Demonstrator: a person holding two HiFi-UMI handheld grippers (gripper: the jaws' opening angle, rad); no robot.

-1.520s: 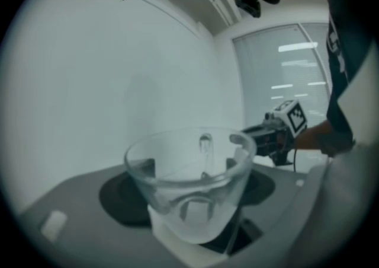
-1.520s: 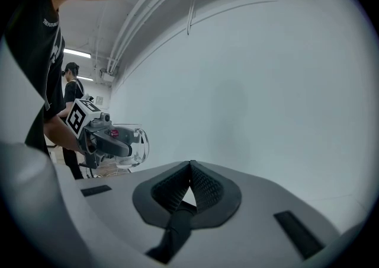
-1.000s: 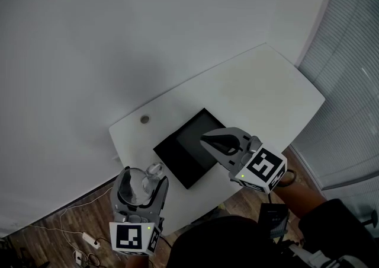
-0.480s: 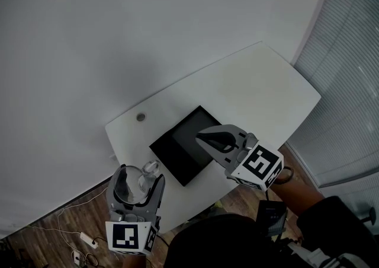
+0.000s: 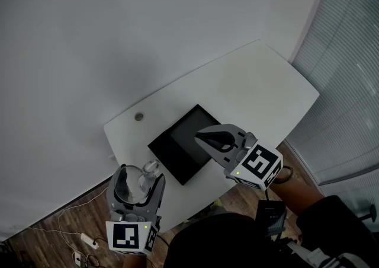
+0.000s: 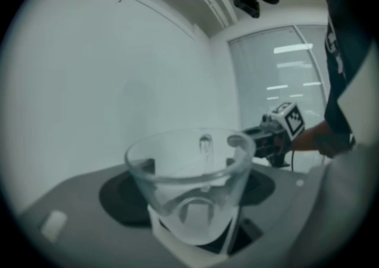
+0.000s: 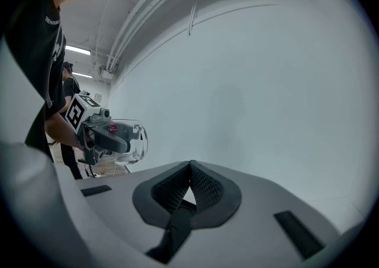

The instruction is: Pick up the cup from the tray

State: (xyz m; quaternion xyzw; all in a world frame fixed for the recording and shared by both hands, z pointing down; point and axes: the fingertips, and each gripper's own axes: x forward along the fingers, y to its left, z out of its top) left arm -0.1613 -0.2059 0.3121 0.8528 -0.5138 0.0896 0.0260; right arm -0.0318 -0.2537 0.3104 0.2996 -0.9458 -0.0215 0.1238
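A clear glass cup [image 5: 137,181] sits between the jaws of my left gripper [image 5: 138,182], which is shut on it and holds it in the air past the table's near left corner. Close up in the left gripper view the cup [image 6: 190,185] fills the space between the jaws, rim upward. The black tray [image 5: 177,145] lies on the white table [image 5: 249,89] with nothing on it. My right gripper [image 5: 212,140] hovers over the tray's right edge, jaws shut and nothing in them. From the right gripper view the cup [image 7: 129,140] shows at the left in the other gripper.
A small round grommet [image 5: 139,117] sits in the tabletop near its left end. Wood floor with a white cable and power strip [image 5: 89,239] lies below left. Window blinds [image 5: 349,83] run along the right side. A plain white wall stands behind the table.
Between the earliest frame and now both grippers shifted slightly left and down in view; the cup stays in the left gripper. In the last half second almost nothing moved.
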